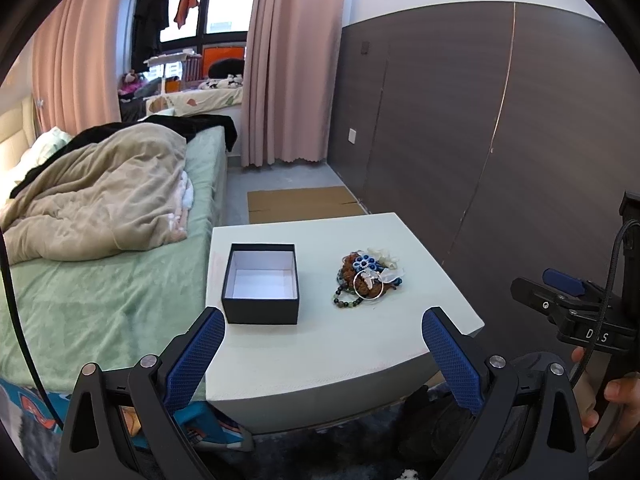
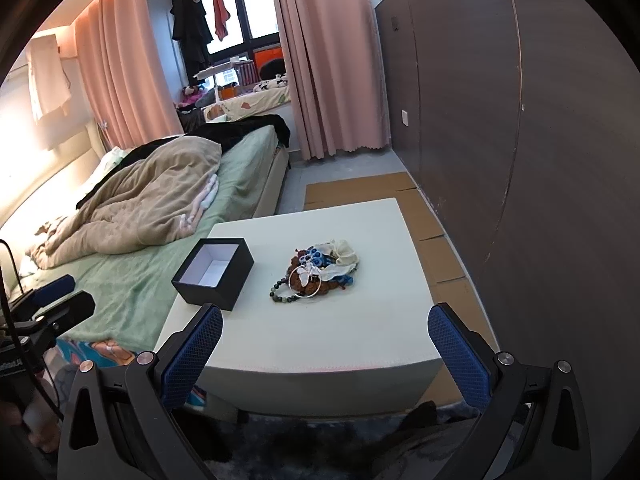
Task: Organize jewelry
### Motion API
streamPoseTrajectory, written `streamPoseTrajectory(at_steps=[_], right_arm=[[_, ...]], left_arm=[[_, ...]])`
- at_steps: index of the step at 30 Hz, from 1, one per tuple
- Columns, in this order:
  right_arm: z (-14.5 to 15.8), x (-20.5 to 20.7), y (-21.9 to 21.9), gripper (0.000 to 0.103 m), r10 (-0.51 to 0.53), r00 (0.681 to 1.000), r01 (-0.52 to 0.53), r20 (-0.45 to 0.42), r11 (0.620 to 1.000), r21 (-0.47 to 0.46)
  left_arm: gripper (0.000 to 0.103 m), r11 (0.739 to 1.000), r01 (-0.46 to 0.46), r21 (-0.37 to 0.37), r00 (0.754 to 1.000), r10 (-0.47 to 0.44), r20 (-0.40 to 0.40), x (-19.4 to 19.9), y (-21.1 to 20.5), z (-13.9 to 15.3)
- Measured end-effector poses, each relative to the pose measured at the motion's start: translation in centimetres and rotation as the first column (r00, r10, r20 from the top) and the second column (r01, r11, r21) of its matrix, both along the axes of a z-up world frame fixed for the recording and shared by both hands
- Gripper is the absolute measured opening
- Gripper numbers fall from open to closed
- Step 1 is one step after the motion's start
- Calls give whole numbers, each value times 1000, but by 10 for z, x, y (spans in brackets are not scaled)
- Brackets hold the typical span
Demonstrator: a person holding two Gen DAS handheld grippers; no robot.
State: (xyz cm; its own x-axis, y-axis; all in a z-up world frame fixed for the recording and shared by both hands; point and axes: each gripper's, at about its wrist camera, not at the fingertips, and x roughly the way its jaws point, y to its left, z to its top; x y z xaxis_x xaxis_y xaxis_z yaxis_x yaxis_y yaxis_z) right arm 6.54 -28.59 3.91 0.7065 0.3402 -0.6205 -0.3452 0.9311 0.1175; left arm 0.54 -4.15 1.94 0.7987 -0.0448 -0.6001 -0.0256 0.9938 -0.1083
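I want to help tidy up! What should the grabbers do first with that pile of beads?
Probably move the right gripper forward to the jewelry pile and pick one piece. Both grippers are open and hold nothing, and the box beside the pile has nothing in it.

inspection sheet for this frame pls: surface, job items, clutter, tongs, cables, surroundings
Surface: white table, box and jewelry on it, otherwise bare.
Job's things: open black box, white inside, nothing in it; pile of jewelry to its right, apart from it, with a silver ring on top and a dark bead string trailing out.
Clutter: nothing seen on the table.
Tongs: left tongs open, holding nothing, short of the table; right tongs the same.
Cables: black cable on the right tool; another at the left edge.
Surroundings: bed with a beige blanket to the left, pink curtains, dark wall panels, cardboard on the floor.
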Motion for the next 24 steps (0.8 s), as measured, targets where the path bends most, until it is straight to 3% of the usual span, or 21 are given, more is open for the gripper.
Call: streamPoseTrajectory(at_steps=[13, 24], right_arm=[[-12, 58, -33, 103, -21, 997, 28, -80, 996, 90], [-30, 124, -46, 101, 11, 984, 16, -176, 989, 150]], left_arm=[[99, 999, 44, -18, 998, -45, -42, 60, -16, -9], [75, 996, 84, -42, 986, -89, -139, 119, -30, -33]])
